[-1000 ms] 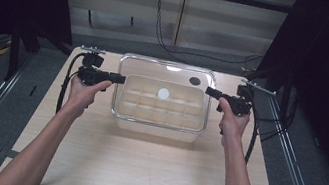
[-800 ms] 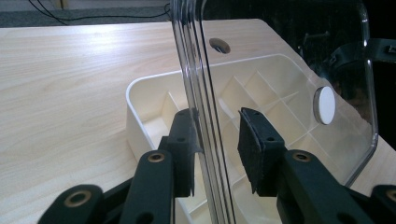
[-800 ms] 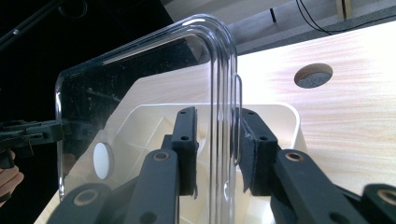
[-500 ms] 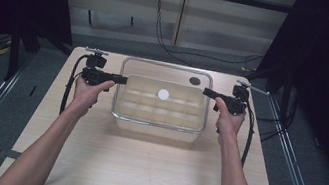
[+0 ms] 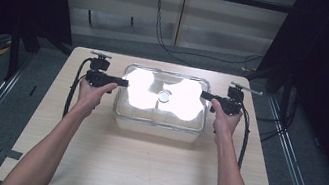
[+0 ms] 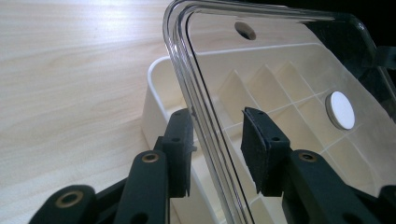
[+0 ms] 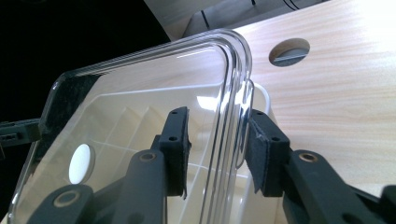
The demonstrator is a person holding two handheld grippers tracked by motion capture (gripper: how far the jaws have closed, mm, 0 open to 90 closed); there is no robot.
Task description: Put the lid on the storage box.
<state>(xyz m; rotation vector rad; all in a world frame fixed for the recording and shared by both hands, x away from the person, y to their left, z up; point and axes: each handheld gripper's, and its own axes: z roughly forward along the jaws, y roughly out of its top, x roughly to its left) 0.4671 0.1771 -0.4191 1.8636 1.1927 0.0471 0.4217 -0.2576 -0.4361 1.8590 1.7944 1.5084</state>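
Since the earlier frames the clear plastic lid [image 5: 163, 97] has come up off the cream-coloured divided plastic box [image 5: 157, 125] and now catches a bright glare from above; both hands have risen with it. The lid sits over the box, raised and tilted, with the box beneath it on the pale wooden counter [image 5: 139, 169].

The left tool [image 5: 124, 83] meets the lid's left short edge and the right tool [image 5: 205, 96] meets its right short edge, so the lid spans between them.

In the left gripper view the lid's ribbed rim [image 6: 196, 116] runs between the two black jaws of the left tool [image 6: 217, 140]. The left jaw pad touches the rim, while the other pad stands a little off the clear pane, so the jaws are closed only loosely about the edge. Through the pane show the box's compartments [image 6: 275, 93] and a white round disc [image 6: 341, 109] on the lid.

In the right gripper view the right tool [image 7: 218, 140] likewise straddles the rim [image 7: 233, 93]: the right pad presses the outer edge, and the inner pad stands slightly clear. A round hole [image 7: 289, 50] lies in the counter beyond.
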